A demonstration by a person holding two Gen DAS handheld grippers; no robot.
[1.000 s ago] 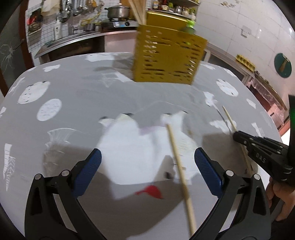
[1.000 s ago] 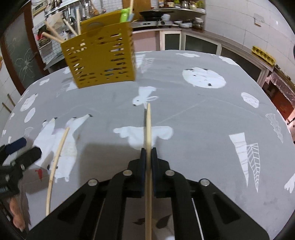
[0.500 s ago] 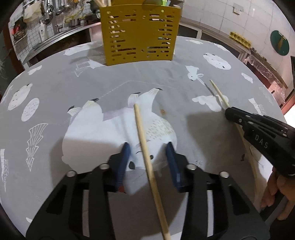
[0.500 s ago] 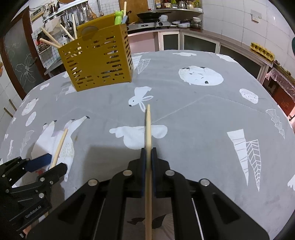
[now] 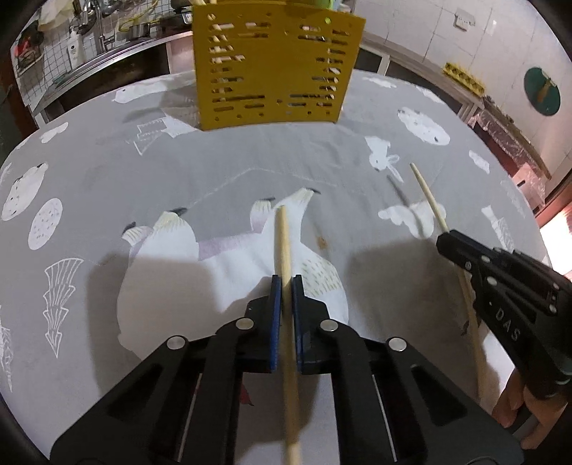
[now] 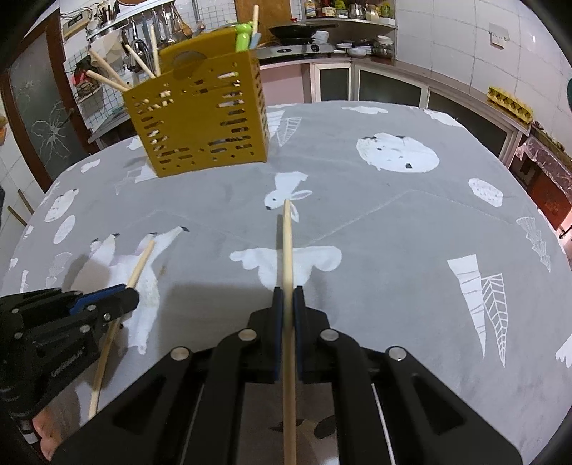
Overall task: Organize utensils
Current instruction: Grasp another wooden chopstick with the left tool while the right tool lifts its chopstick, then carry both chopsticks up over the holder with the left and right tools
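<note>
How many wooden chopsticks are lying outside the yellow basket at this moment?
2. One pale wooden chopstick is clamped in the left tool; the other wooden chopstick is clamped in the right tool. More stand inside the yellow slotted plastic basket, partly hidden.

Place: I see a home kitchen.
Evidence, stove: frying pan (image 6: 302, 30) on a gas hob (image 6: 296, 48).
Evidence, wall: hanging utensil rack (image 6: 157, 25), white tiles.
Evidence, shelf: jars (image 6: 343, 7).

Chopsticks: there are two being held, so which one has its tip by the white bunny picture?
The chopstick in the right gripper. Its tip touches the bunny print. The other chopstick, in the left gripper, lies over the big white bear print.
</note>
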